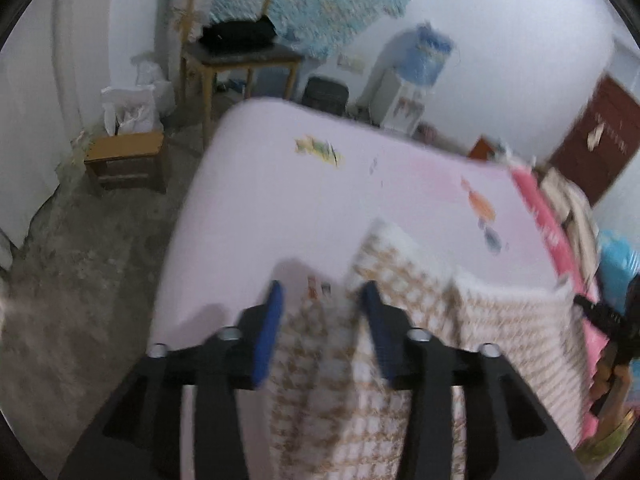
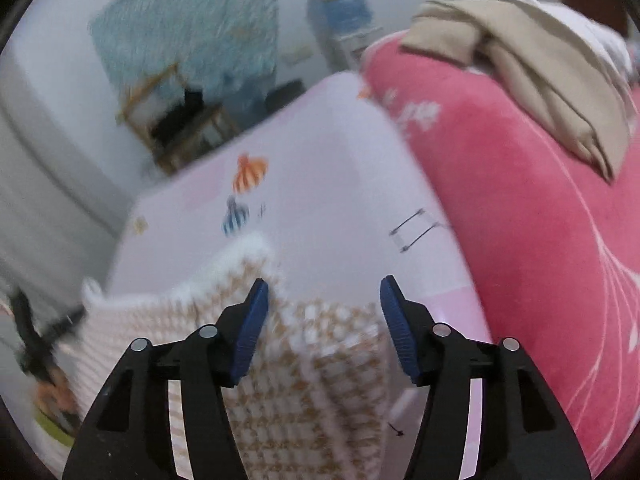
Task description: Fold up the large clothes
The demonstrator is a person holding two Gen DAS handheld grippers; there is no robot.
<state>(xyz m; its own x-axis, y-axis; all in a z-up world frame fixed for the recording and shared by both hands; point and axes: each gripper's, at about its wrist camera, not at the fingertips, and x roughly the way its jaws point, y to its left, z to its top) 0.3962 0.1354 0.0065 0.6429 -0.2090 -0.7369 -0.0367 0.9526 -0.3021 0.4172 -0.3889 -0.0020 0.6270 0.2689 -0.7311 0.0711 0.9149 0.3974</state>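
Garment edge: the houndstooth garment (image 1: 400, 360) runs off the bottom of both views, so its full shape cannot be told.
Garment weave: smeared by motion blur.
Left tool (image 1: 322, 300): whether its fingers touch the garment cannot be told.
Prints on the bed sheet (image 1: 304, 200): too blurred to identify.
Chair (image 1: 236, 56) beyond the bed: the dark thing on its seat is unclear.

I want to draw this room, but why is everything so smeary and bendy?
Left wrist view: motion blur smears the brown-and-white checked knitted garment and wooden chair; the fisheye lens bends the walls. Right wrist view: blurrier still, though the pink fleece blanket looks sharper.
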